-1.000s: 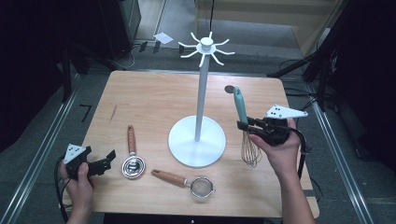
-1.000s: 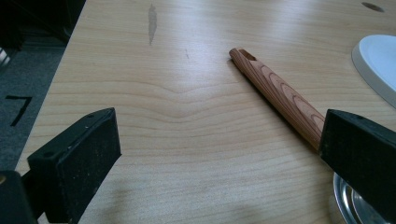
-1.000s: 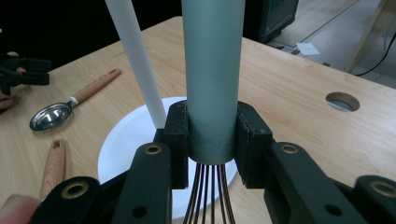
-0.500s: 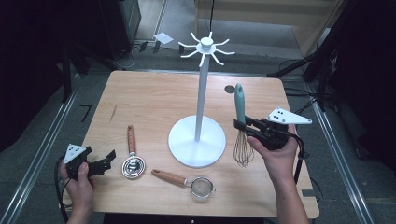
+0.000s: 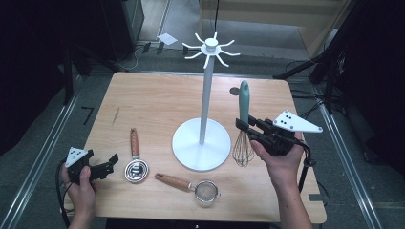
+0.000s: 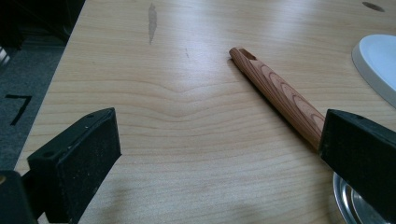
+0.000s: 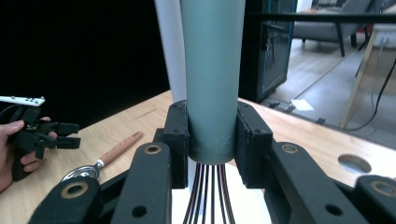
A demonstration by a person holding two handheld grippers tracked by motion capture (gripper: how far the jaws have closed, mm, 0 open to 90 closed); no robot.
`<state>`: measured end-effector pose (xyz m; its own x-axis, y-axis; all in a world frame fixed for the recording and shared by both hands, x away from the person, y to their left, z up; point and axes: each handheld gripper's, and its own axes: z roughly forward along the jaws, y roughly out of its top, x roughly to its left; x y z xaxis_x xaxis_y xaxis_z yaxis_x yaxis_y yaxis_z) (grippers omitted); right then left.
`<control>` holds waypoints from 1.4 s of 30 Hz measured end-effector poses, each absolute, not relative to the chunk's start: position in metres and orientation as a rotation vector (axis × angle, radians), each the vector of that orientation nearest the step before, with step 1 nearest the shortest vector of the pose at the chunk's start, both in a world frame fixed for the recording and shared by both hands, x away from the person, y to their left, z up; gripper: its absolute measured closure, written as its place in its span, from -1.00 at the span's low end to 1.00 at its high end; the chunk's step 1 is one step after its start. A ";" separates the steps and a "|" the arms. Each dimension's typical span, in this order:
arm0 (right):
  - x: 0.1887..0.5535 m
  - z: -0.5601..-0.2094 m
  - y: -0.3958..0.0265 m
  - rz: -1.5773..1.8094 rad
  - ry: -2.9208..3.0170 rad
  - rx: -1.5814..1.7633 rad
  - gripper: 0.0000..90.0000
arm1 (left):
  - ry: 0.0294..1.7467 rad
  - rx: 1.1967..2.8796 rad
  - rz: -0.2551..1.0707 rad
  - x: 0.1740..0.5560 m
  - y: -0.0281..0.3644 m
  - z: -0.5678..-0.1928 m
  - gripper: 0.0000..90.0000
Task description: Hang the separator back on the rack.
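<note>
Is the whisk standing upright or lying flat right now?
Upright. The whisk is handle up, wires down, clamped at the handle's lower end by the right gripper beside the stand.

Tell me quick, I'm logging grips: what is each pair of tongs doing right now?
Left tongs: open, holding nothing, low over the table.
Right tongs: closed on the whisk, gripping its teal handle upright.

black mark shaped like a 7 (image 5: 89,114) on the floor, no other legible text
</note>
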<state>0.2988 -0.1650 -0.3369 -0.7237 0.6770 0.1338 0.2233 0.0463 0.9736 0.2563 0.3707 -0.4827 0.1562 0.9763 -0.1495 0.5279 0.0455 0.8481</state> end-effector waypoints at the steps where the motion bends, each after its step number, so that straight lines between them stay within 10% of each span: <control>1: 0.297 -0.335 -0.164 1.719 1.972 0.897 0.58 | 1.484 1.597 0.677 0.256 0.371 -0.483 -1.00; 42: 0.284 -0.288 -0.131 1.856 1.874 0.810 0.58 | 1.485 1.592 0.672 0.257 0.371 -0.483 -1.00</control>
<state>0.2835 -0.1314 -0.2882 -0.7616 0.6354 0.1269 0.1331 -0.0383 0.9904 0.2566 0.3708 -0.4829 0.1553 0.9757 -0.1547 0.5275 0.0505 0.8480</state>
